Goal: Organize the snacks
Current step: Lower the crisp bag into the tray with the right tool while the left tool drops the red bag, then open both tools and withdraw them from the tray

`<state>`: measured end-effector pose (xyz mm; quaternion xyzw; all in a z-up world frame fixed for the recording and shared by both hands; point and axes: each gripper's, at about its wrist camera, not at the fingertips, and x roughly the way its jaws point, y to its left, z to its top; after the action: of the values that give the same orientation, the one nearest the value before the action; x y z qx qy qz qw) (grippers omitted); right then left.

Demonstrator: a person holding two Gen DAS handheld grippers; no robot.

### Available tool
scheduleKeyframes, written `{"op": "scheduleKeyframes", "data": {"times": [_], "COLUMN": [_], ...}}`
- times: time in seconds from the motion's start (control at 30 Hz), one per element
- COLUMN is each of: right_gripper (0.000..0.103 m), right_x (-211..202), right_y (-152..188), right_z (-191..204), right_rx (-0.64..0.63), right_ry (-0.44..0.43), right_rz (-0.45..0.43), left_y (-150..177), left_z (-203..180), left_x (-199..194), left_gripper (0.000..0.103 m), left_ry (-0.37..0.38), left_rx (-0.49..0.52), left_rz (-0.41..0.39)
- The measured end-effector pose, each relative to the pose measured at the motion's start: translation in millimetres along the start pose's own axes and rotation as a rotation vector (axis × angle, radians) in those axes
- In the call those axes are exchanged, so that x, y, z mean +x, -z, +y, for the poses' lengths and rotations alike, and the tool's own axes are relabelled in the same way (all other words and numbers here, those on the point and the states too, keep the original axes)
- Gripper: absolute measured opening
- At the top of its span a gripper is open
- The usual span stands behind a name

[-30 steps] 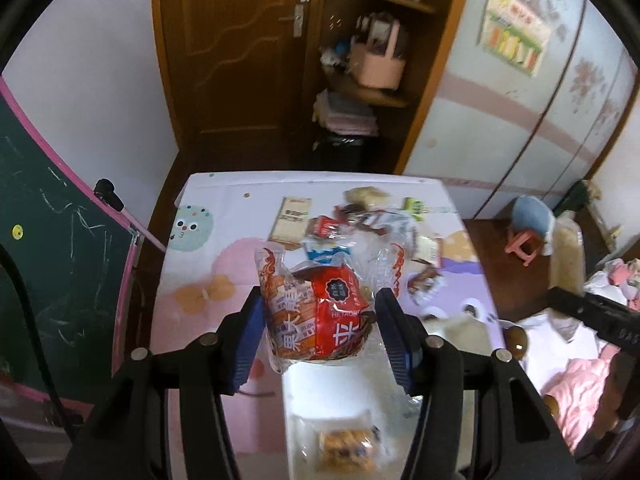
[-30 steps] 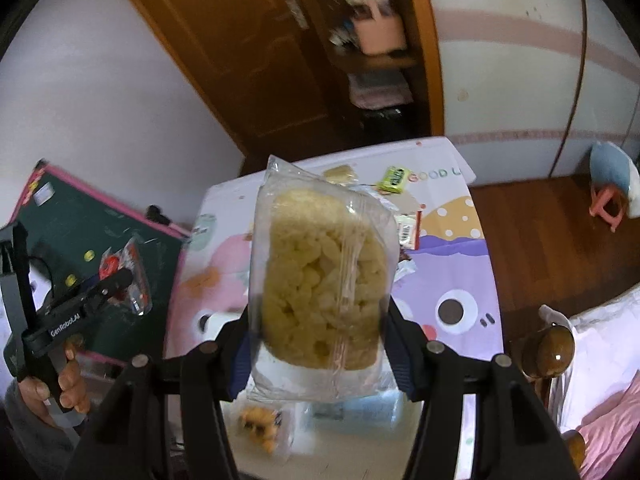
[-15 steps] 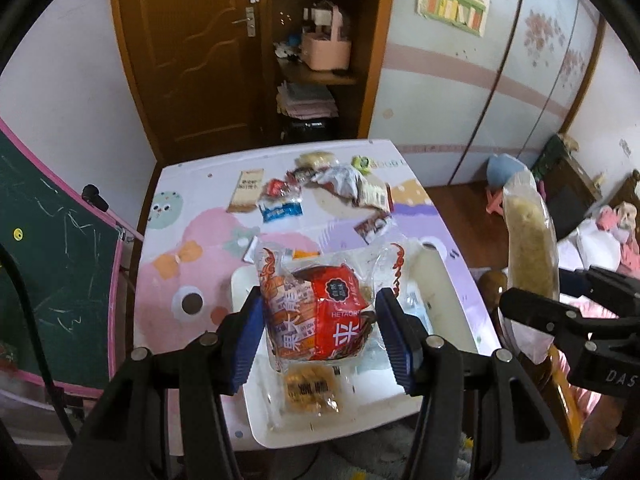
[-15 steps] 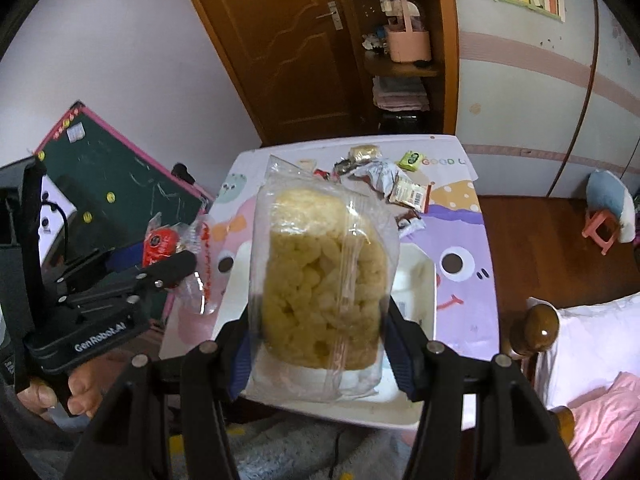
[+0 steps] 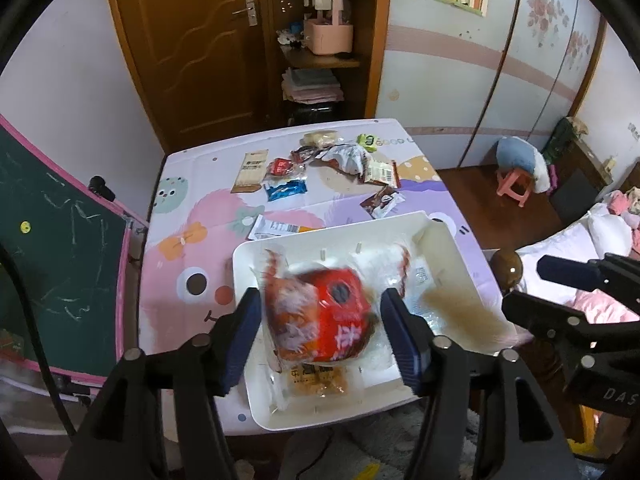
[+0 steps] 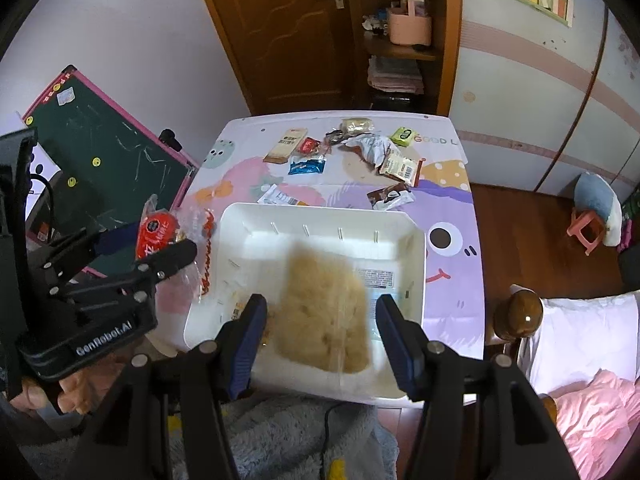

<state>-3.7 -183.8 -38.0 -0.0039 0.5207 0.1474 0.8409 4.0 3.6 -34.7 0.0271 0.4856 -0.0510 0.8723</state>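
1. Left wrist view: the left gripper (image 5: 320, 320) has just been opening its jaws. The red snack packet (image 5: 324, 316) shows blurred between them, with both pads standing clear of it, so I take it as let go above the white tray (image 5: 332, 228). It is heading for a small cake packet (image 5: 316, 384) already lying at 6 o'clock in the tray. It may land on that one, tip over and slide toward the near rim.
2. In the same view, the puff bag (image 5: 464, 312) is a blur at 3 o'clock over the tray's right wall, below the right gripper (image 5: 524, 286). If it clips that wall it could topple out onto the table (image 5: 192, 208).
3. Right wrist view: the right gripper (image 6: 320, 320) stands released, with gaps on both sides of the puff bag (image 6: 324, 312), which sits blurred over the tray's near half. It is tall and light, so it may bounce or end up leaning over the 6 o'clock rim.
4. In this view the red packet (image 6: 154, 232) appears at 9 o'clock, by the tray's left rim. A drop there could miss the tray.
5. Loose snacks (image 6: 360, 148) wait at 12 o'clock. Carelessly dropped bags would use up room they need.
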Motion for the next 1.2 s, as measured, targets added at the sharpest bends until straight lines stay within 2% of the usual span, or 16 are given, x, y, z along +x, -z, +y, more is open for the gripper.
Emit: {"op": "scheduleKeyframes", "data": {"times": [0.1, 0.13, 0.23, 1.2], "right_gripper": [0.06, 0.06, 0.06, 0.06], "right_x": [-0.3, -0.1, -0.1, -2.4], "right_y": [1.5, 2.1, 4.5, 18.5], "right_z": [0.0, -0.2, -0.6, 10.9], "right_rx": [-0.003, -0.003, 0.0, -0.024], "right_ry": [0.005, 0.008, 0.003, -0.001], "right_rz": [0.002, 0.004, 0.007, 0.016], "left_y": [0.6, 0.9, 0.2, 5.0], "left_z": [-2.7, -3.7, -7.8, -17.9], "left_x": [-3.3, -5.3, -8.8, -8.9], "left_gripper": [0.087, 0.088, 0.088, 0.088], "left_ry": [-0.024, -0.031, -0.05, -0.039], "left_rx": [0.005, 0.007, 0.025, 0.018], "left_rz": [-0.017, -0.027, -0.041, -0.027]}}
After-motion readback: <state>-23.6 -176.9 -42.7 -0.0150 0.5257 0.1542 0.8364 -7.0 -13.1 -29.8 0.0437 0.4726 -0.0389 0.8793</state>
